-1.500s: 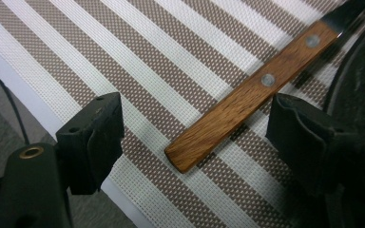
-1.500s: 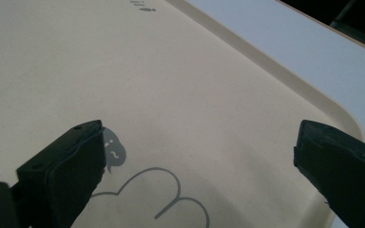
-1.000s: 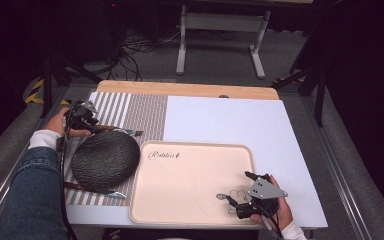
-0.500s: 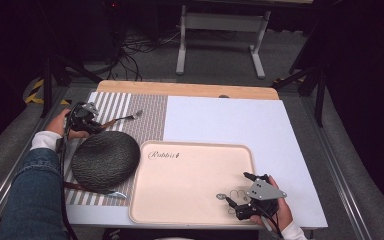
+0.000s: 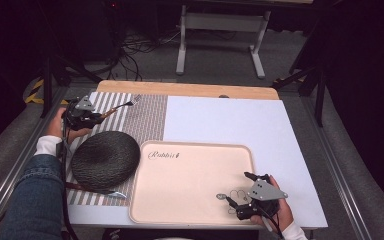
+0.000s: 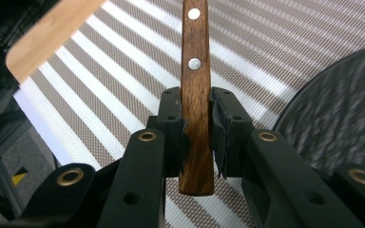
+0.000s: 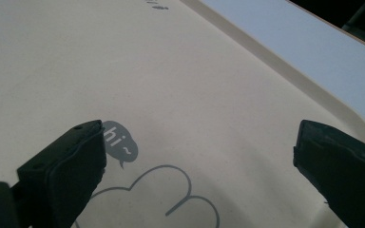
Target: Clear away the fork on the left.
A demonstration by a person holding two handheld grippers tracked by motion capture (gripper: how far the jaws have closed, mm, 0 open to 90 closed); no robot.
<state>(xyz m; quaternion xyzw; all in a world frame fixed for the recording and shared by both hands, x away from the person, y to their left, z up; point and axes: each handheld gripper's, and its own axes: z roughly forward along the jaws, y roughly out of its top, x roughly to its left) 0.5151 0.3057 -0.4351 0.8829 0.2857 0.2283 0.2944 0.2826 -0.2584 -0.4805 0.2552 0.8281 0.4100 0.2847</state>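
Cream plastic comes first: at the near edge of the table (image 5: 290, 130) the serving tray (image 5: 195, 200) lies flat, with a script logo at its far left corner and a small cloud doodle with a "hi~" speech bubble (image 7: 119, 142) printed near its front right corner. The right claw (image 5: 237, 191) sits over that corner, held in the person's right hand (image 5: 280, 212), grey plate on top. In the right gripper view its two black jaws stand wide apart, released, with bare tray between them.

Left of the tray, a dark woven round mat (image 5: 105, 159) rests on the striped placemat (image 5: 145, 115), just beside the tray's left rim. A knife (image 5: 92, 188) lies along the placemat's near edge, its tip close to the tray.

Farther back on the left, the person's left hand (image 5: 60, 127), in a white cuff and denim sleeve, carries the left claw (image 5: 100, 117). It is clenched on the wooden handle of a fork (image 5: 122, 106). In the left gripper view the riveted brown handle (image 6: 196, 95) runs straight up between the two pads, its butt end poking out toward the camera. The tines point away to the right over the stripes.

Beyond that, a strip of bare wood marks the table's far edge.
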